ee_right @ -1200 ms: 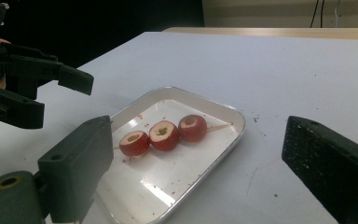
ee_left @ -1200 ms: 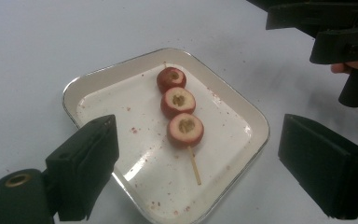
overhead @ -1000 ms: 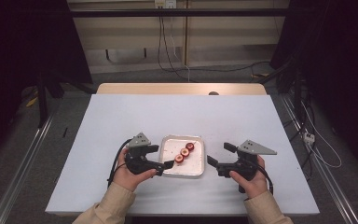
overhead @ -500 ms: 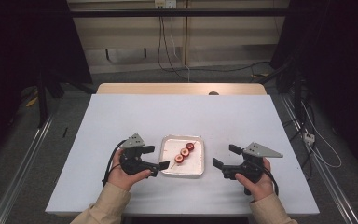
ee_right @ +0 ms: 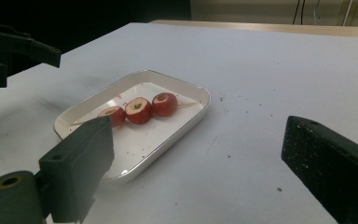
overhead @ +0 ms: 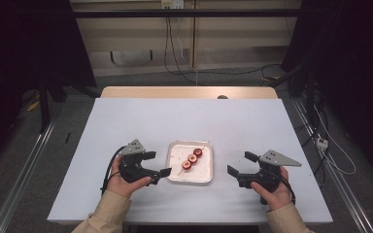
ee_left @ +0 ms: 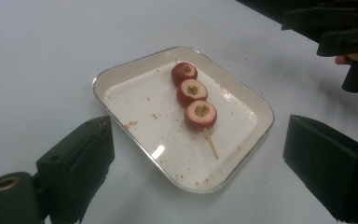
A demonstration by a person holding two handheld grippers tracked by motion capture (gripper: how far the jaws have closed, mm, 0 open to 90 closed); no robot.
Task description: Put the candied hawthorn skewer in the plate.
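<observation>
Both tongs stood with jaws apart, holding nothing: left gripper [overhead: 157,164] just left of the tray [overhead: 175,175], right gripper [overhead: 241,164] right of it, clear. On the tray lay a skewer [overhead: 193,158] with three red pieces.

The tray [ee_left: 121,77] looks glossy white with a shiny metal-like rim. On it, the fruit [ee_left: 192,92] has smooth red skin on a thin wooden stick [ee_left: 211,143]. The table [overhead: 126,121] under the tray is matt.
</observation>
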